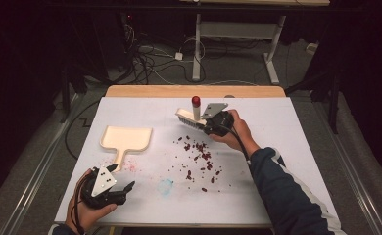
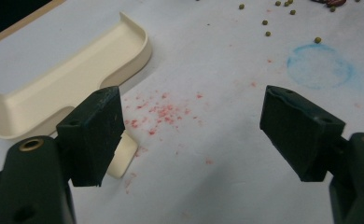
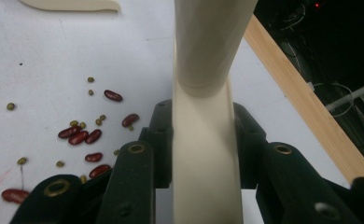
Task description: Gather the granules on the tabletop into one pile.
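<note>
Brush in right grip, dustpan not yet picked up, beans loose mid-table.

Your right gripper (image 1: 209,126) is clamped tight on the cream handle of the brush (image 1: 188,117), bristle head out over the far side of the spilled beans (image 1: 199,156); the jaws pinch the handle on both flat sides in the right gripper view. Your left gripper (image 1: 123,191) hangs wide open with nothing in it, near the table's front edge, just short of the dustpan (image 1: 126,138). The pan looks like light, stiff, smooth plastic, so it'll likely skate on the white table (image 1: 297,127) when beans get pushed in. Take it by the handle (image 2: 122,158), close to the tray, and press down. The beans are hard and will roll, so keep strokes short and low.
</note>
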The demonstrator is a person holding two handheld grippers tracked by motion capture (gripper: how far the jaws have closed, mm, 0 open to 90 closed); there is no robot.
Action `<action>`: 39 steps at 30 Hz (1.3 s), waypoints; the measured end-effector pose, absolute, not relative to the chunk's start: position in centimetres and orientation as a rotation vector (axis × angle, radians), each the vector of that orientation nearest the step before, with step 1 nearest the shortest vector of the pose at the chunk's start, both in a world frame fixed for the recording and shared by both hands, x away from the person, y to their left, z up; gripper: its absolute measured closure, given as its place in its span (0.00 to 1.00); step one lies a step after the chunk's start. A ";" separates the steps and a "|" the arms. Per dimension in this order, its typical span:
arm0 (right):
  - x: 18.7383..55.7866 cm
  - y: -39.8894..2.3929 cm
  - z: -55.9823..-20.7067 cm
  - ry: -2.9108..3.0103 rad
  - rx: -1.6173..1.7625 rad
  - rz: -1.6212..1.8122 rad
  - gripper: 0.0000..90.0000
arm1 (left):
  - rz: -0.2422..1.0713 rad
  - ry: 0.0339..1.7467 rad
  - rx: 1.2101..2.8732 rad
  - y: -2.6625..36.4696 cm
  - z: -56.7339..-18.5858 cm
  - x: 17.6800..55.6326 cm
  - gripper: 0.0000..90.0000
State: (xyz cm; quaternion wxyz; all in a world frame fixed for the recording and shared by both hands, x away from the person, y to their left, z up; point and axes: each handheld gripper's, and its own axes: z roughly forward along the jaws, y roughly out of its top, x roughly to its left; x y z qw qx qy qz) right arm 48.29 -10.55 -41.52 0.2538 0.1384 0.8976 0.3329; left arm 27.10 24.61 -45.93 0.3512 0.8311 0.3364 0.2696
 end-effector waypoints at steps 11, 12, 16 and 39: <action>46.7 -6.8 -43.7 2.507 0.172 0.833 0.75 | 0.685 0.850 2.152 24.6 -45.9 27.0 0.23; 46.3 -6.9 -43.8 2.513 0.146 0.837 0.75 | 0.675 0.846 2.160 24.6 -46.0 26.9 0.23; 45.1 -7.9 -44.4 2.531 0.089 0.875 0.74 | 0.663 0.843 2.175 24.4 -46.1 26.9 0.23; 38.9 -13.4 -43.9 2.617 -0.150 1.044 0.74 | 0.662 0.817 2.204 23.8 -46.1 26.4 0.23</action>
